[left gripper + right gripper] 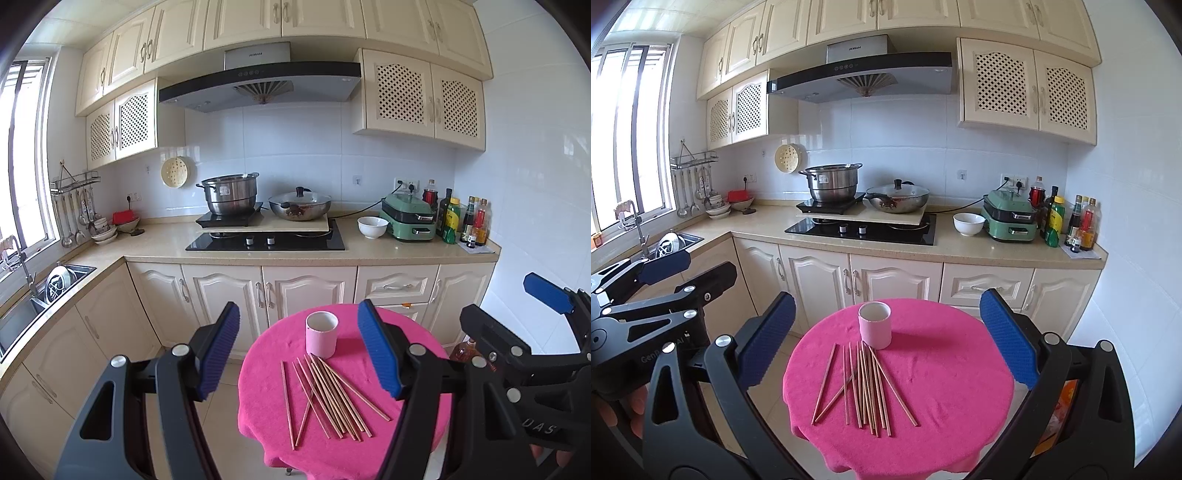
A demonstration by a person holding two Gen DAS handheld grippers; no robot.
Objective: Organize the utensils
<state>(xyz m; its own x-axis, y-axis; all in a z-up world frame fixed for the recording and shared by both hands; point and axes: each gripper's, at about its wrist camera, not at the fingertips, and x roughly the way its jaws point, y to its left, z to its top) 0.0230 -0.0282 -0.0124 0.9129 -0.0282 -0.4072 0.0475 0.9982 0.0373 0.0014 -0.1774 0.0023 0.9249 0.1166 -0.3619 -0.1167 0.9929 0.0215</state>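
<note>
Several wooden chopsticks (328,397) lie loose in a fan on a small round table with a pink cloth (369,435). A pink cup (321,334) stands upright just behind them, empty as far as I can see. My left gripper (299,349) is open and empty, held above the table's near side. In the right wrist view the chopsticks (866,387), the cup (874,325) and the pink cloth (953,387) show again. My right gripper (886,338) is open and empty above the table. Each gripper shows at the edge of the other's view.
A kitchen counter (166,247) runs behind the table with a hob, a steel pot (229,197), a wok (299,206), a white bowl (372,226), a green cooker (408,218) and bottles (476,221). A sink (37,299) is at left. A bottle (467,349) stands on the floor at right.
</note>
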